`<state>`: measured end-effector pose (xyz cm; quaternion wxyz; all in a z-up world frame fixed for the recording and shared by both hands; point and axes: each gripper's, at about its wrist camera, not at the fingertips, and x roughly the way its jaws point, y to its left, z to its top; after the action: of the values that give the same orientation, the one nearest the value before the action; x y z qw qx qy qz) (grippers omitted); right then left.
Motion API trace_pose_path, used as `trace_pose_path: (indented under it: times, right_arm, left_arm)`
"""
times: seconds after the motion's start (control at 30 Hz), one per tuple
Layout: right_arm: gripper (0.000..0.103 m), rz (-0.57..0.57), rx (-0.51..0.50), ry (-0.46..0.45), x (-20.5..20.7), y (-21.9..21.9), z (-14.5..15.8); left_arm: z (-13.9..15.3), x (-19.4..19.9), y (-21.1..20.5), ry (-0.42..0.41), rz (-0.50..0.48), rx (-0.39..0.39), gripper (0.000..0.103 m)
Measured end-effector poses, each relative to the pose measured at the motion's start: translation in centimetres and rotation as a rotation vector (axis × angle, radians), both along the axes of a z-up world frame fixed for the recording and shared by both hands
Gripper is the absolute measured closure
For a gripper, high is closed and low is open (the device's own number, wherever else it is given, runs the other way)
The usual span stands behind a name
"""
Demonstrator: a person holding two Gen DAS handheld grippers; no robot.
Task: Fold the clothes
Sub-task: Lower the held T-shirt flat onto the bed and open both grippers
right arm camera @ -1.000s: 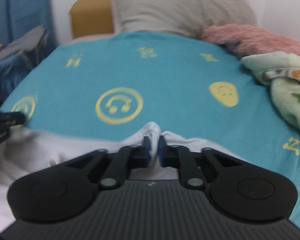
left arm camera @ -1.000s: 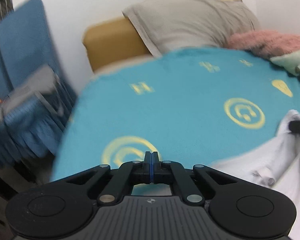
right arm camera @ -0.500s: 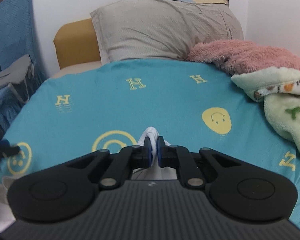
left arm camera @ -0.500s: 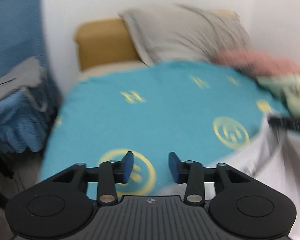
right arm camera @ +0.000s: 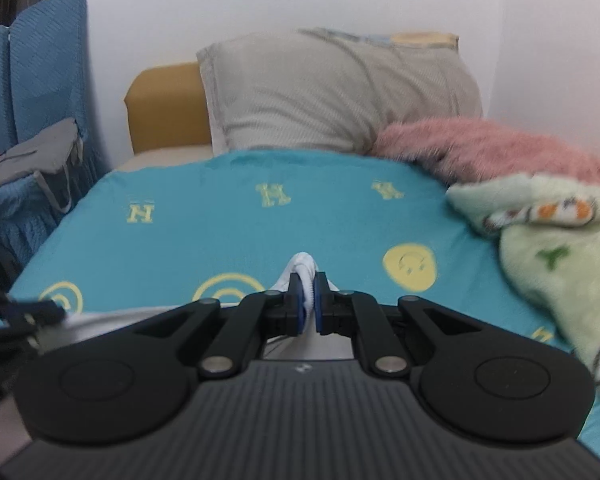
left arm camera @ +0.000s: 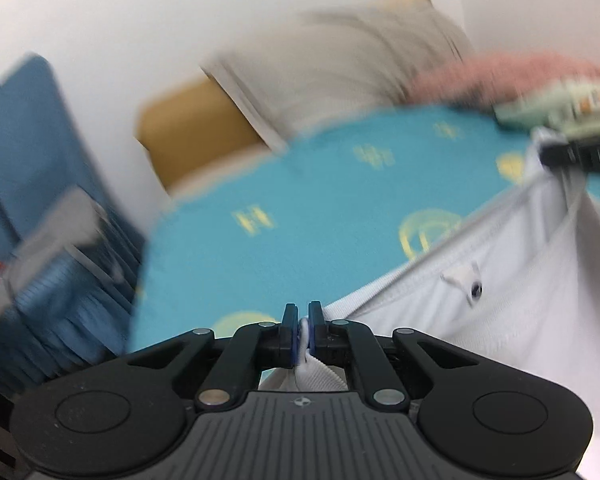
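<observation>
Nearest the left wrist camera, the left gripper [left arm camera: 303,332] is pinching a ribbed white edge of the white garment [left arm camera: 500,312], its jaws nearly together with the cloth bunched between them. From there the garment is stretching up and to the right as a taut hem toward the right gripper [left arm camera: 548,152], which is showing blurred at the far right of that view. In the right wrist view, the right gripper [right arm camera: 309,300] is likewise clamping a fold of the same white garment [right arm camera: 302,270], jaws narrow on the cloth, while the left gripper [right arm camera: 40,312] is sitting at the left edge with white fabric beside it. The garment is hanging between the two grippers above the turquoise bedspread [right arm camera: 260,232]. Farther back, a pale green blanket [right arm camera: 560,248] and a pink fluffy blanket [right arm camera: 480,148] are lying at the right, and a grey pillow [right arm camera: 332,92] is leaning against the mustard headboard [right arm camera: 164,104].
</observation>
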<state>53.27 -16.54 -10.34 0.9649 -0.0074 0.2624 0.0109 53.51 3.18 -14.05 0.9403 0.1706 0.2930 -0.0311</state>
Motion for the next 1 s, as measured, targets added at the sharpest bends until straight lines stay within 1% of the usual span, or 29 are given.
trace_pose_path:
  times: [0.1, 0.17, 0.2, 0.3, 0.4, 0.47, 0.53, 0.57, 0.6, 0.63, 0.67, 0.73, 0.77, 0.9, 1.0]
  right_arm:
    - [0.095, -0.001, 0.017, -0.042, 0.1, 0.0, 2.3]
    - [0.095, 0.001, 0.012, -0.074, 0.3, 0.3, 2.9]
    - [0.095, 0.001, 0.006, -0.085, 0.5, 0.5, 2.8]
    - [0.095, -0.003, 0.03, -0.083, 2.0, 0.2, 0.7]
    - [0.094, 0.004, 0.045, -0.036, 3.5, -0.2, -3.0]
    - [0.094, 0.016, 0.056, 0.009, 4.2, -0.5, -5.2]
    - [0.092, 0.022, 0.098, 0.034, 4.5, -1.0, -6.4]
    - [0.092, 0.025, 0.12, 0.047, 4.5, -1.2, -6.5]
    - [0.089, 0.028, 0.142, 0.06, 4.4, -1.4, -6.5]
    - [0.082, 0.031, 0.164, 0.074, 4.4, -1.6, -6.6]
    - [0.074, 0.033, 0.186, 0.087, 4.4, -1.8, -6.7]
    - [0.027, 0.039, 0.235, 0.101, 3.8, -2.3, -6.5]
    - [0.022, 0.041, 0.263, 0.087, 2.9, -2.7, -5.9]
    - [0.022, 0.034, 0.355, 0.053, -2.2, -4.9, -3.4]
    - [0.022, -0.025, 0.412, 0.014, -7.7, -7.7, -1.8]
  left_arm:
    - [3.6, 0.1, 0.1, -0.127, 0.074, -0.012, 0.098]
    - [4.6, 0.9, -0.3, -0.172, 0.126, -0.048, 0.098]
    - [4.4, 1.6, -0.4, -0.171, 0.141, -0.062, 0.098]
    - [1.8, 3.3, -0.9, -0.146, 0.166, -0.058, 0.097]
    - [-2.4, 5.2, -1.0, -0.067, 0.179, -0.07, 0.097]
    - [-4.8, 6.1, -0.8, -0.021, 0.185, -0.082, 0.094]
    - [-6.0, 6.4, -0.6, 0.014, 0.174, -0.105, 0.078]
    - [-6.2, 6.3, -0.5, 0.023, 0.17, -0.116, 0.075]
    - [-6.3, 6.1, -0.4, 0.025, 0.166, -0.121, 0.06]
    - [-6.0, 6.0, -0.2, 0.021, 0.162, -0.123, 0.046]
    - [-5.7, 5.6, -0.1, 0.011, 0.158, -0.125, 0.04]
    - [-4.8, 4.5, 0.3, -0.008, 0.163, -0.135, 0.026]
    - [-4.1, 3.6, 0.6, -0.012, 0.172, -0.155, 0.023]
    - [-1.3, -1.8, 1.3, -0.033, 0.18, -0.219, 0.022]
    - [0.7, -8.0, 1.8, -0.045, 0.185, -0.246, 0.021]
